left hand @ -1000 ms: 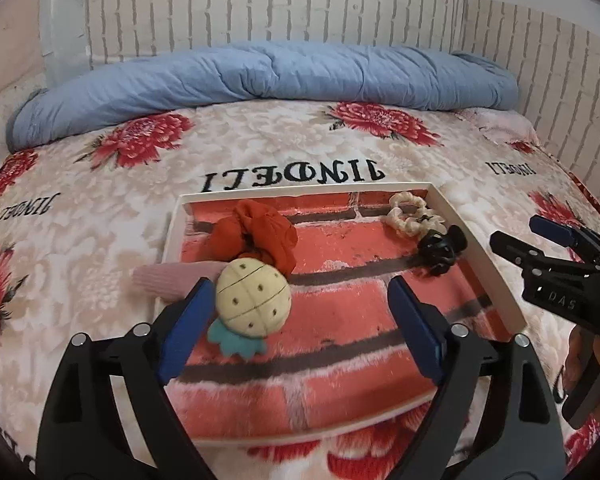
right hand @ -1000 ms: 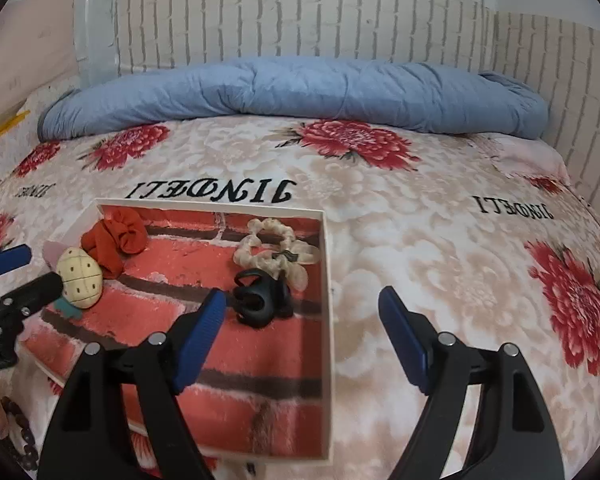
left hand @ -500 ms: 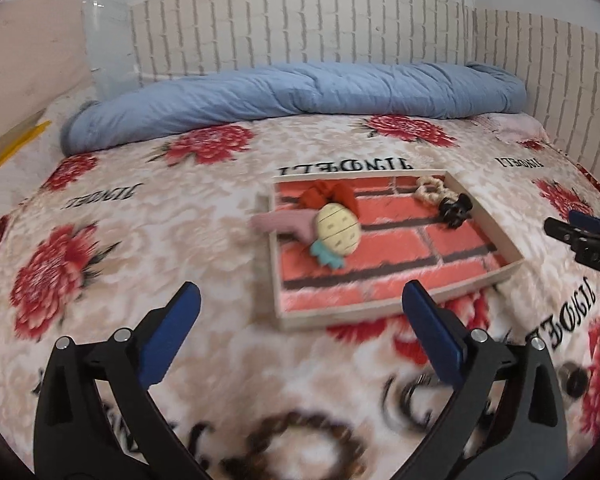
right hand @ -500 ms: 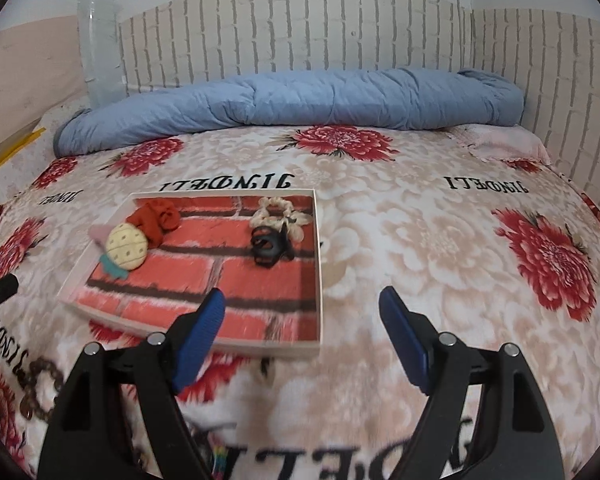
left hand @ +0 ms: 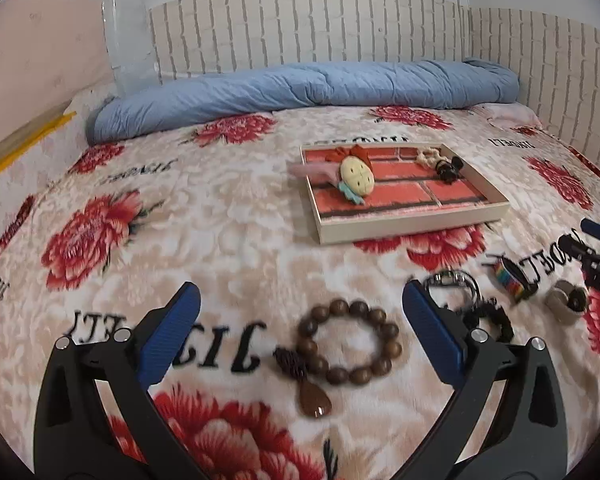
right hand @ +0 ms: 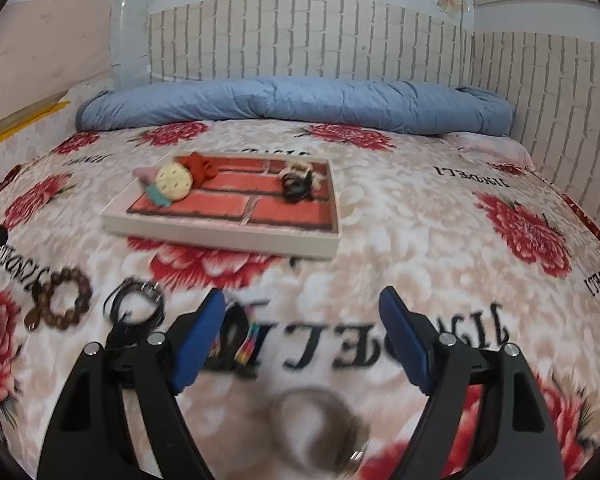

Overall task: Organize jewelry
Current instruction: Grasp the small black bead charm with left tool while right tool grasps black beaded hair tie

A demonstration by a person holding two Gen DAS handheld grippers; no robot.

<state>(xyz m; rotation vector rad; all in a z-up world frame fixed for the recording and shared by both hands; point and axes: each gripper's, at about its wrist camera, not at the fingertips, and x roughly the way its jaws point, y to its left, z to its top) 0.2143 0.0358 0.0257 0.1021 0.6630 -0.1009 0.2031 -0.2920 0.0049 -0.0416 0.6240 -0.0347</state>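
The left gripper [left hand: 300, 320] gapes empty over one brown bead bracelet [left hand: 348, 344] lying at its 6 o'clock; the right gripper [right hand: 300, 336] also stands open and empty. One tray [left hand: 412, 222] at 12 o'clock holds four hair pieces.

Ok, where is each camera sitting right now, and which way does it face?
Left wrist: on the left tool, facing down the bed at the bead bracelet and tray; its open fingers show, with the right tool at the edge.
Right wrist: on the right tool, facing the blanket and tray; its open fingers show.
Shared: tray, bracelet, blue quilt, brick wall.
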